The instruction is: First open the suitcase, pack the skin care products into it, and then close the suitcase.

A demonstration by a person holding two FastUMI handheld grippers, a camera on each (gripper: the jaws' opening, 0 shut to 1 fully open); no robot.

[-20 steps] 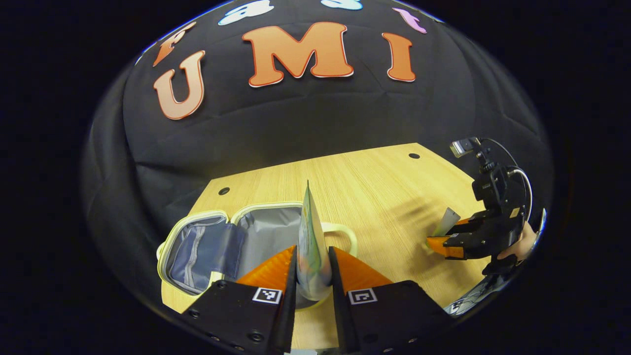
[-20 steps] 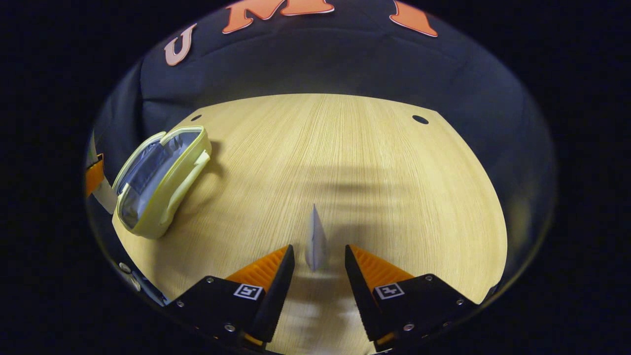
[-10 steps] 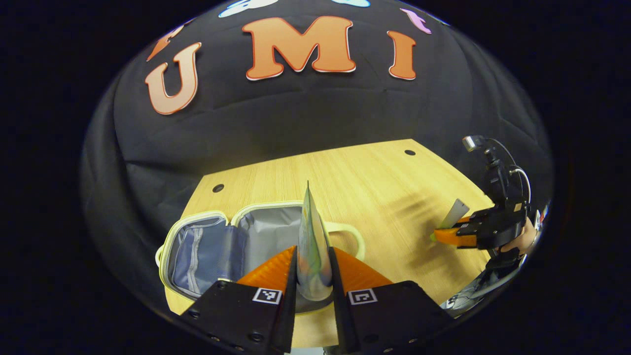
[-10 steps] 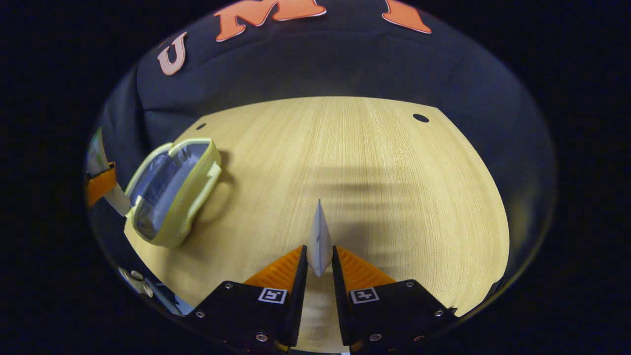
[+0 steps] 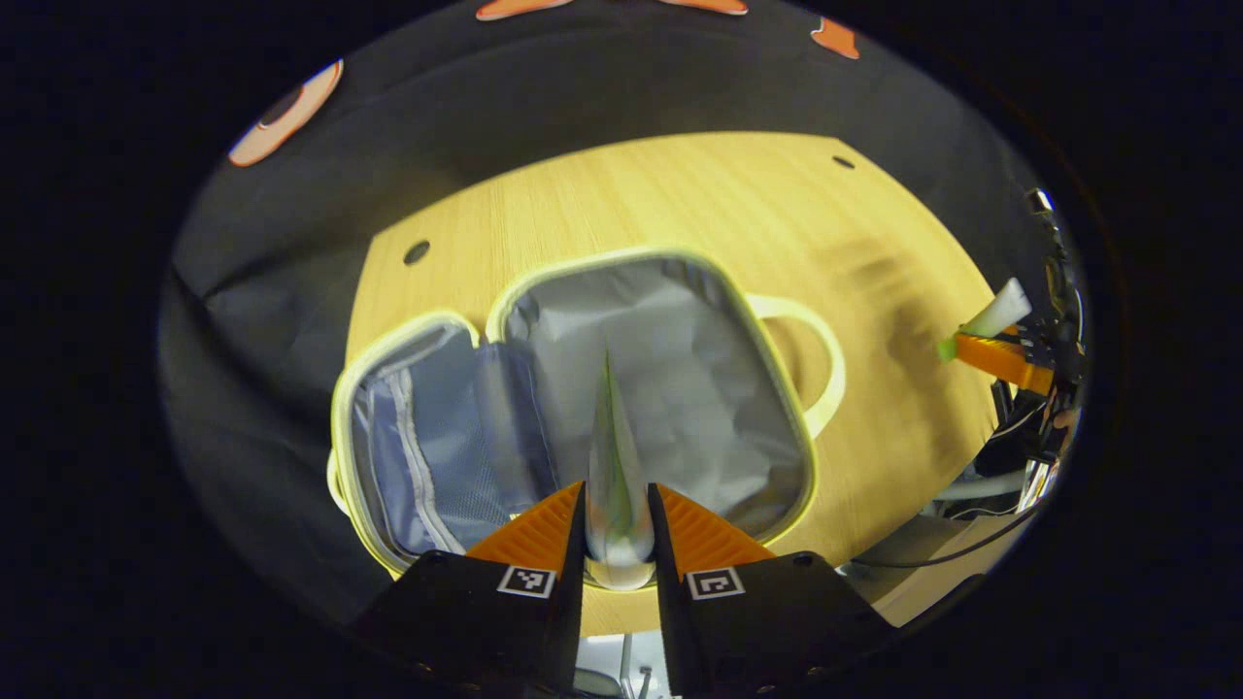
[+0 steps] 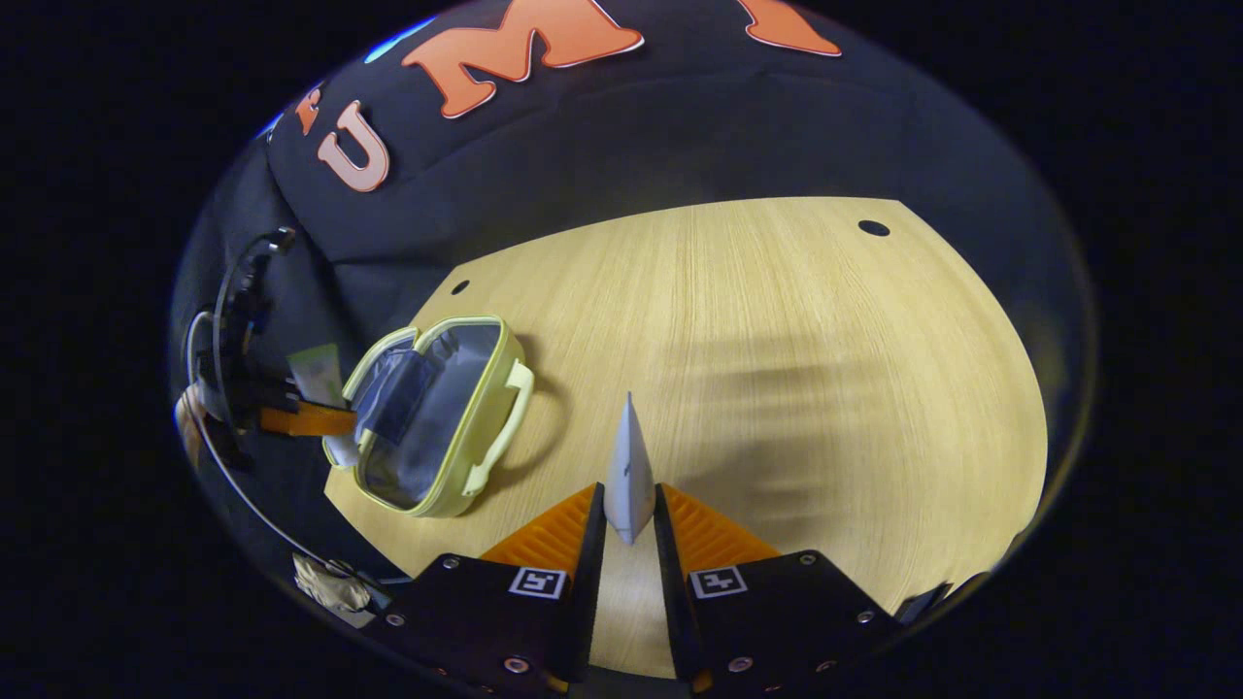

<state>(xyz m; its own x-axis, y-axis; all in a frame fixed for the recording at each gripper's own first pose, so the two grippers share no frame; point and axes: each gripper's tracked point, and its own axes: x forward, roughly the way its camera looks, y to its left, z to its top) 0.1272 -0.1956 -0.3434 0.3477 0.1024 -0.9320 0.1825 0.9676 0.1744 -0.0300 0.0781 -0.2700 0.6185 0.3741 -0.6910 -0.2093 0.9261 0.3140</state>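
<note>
The pale yellow suitcase (image 5: pixel 787 388) lies open on the wooden table, its grey lining facing up. My left gripper (image 5: pixel 615 495) hangs just above the open case, shut on a green and white tube (image 5: pixel 610 437) that points down into it. In the right gripper view the suitcase (image 6: pixel 486 427) sits to the left, with the left gripper (image 6: pixel 306 419) and its tube (image 6: pixel 316 374) at its near left rim. My right gripper (image 6: pixel 627 495) is shut on a white tube (image 6: pixel 629 456) held above the table. It also appears as the right gripper (image 5: pixel 991 354) far right, carrying the white tube (image 5: pixel 998 313).
The suitcase's yellow handle (image 5: pixel 821 340) sticks out toward the table's middle. The wooden table (image 6: pixel 777 320) has small round holes near its back corners (image 6: pixel 873 228). Cables and a hand (image 5: pixel 1054 427) show behind the right gripper at the table's edge.
My left gripper has tipped down and moved over the open suitcase with its tube. My right gripper has shut on the white tube, lifted it and swung toward the suitcase.
</note>
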